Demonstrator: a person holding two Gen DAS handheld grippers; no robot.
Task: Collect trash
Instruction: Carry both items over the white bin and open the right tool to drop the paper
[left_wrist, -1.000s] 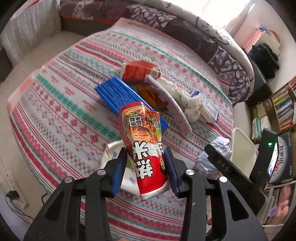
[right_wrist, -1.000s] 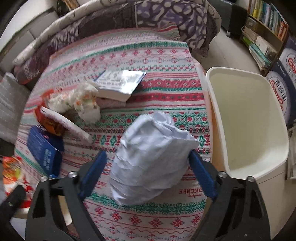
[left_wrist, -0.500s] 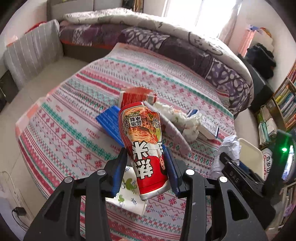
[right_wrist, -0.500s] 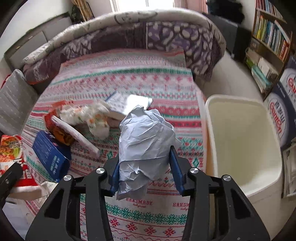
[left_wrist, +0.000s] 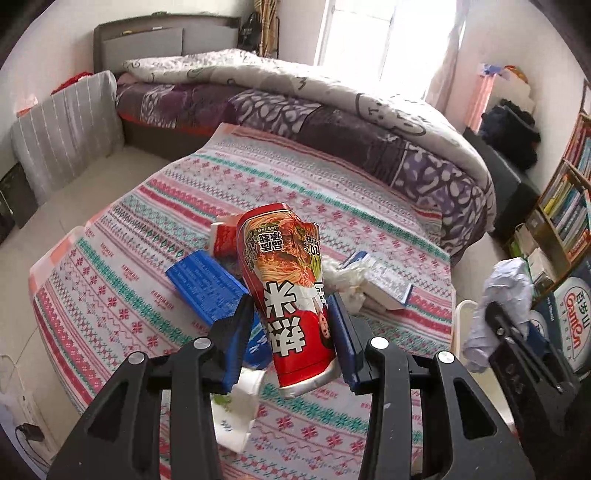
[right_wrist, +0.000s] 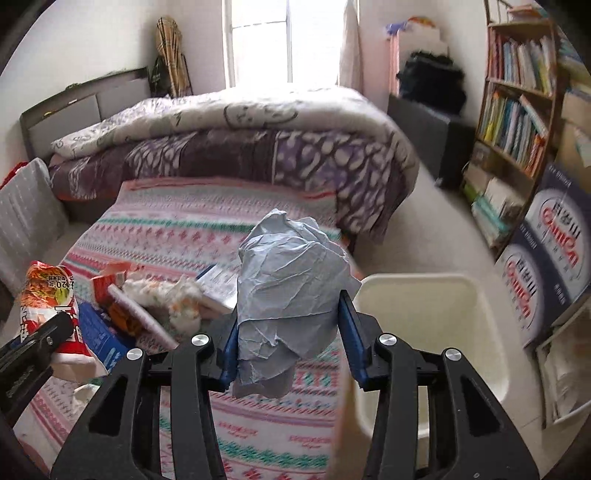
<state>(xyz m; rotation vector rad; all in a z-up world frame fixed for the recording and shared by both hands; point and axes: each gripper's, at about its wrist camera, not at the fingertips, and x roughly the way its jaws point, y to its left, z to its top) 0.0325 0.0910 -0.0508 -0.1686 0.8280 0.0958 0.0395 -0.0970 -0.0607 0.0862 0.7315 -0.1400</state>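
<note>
I hold two pieces of trash in the air above a low table covered by a patterned cloth (left_wrist: 122, 295). My left gripper (left_wrist: 291, 334) pinches a red noodle packet (left_wrist: 291, 295) near its lower end, so the packet stands upright between the blue pads. My right gripper (right_wrist: 288, 341) has just been closing and now squeezes a crumpled ball of pale paper (right_wrist: 291, 288), its pads pressing both sides. The cream bin (right_wrist: 432, 314) sits open just beside the table's right edge, close to the paper, so I judge that drops first. A blue box (left_wrist: 207, 284), a book (left_wrist: 388, 284) and wadded tissue (left_wrist: 347, 277) remain on the cloth.
</note>
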